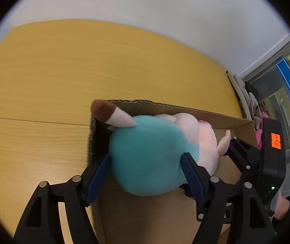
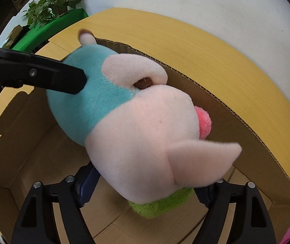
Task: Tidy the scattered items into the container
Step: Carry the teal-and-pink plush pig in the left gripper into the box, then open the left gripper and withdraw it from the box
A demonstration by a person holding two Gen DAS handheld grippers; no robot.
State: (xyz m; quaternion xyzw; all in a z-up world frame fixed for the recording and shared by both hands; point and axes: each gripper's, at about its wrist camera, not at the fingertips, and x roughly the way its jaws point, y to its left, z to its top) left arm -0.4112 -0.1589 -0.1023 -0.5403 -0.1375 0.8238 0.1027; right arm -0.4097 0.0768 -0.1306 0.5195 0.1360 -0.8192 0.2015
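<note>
Lying in the cardboard box, plush toy sits between both spread claws.

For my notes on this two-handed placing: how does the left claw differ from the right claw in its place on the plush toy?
The left claw straddles the teal body of the plush toy; the right claw straddles its pink head. The left claw's blue pads show fully; the right claw's are mostly hidden behind the head. Both point down into the cardboard box.
</note>
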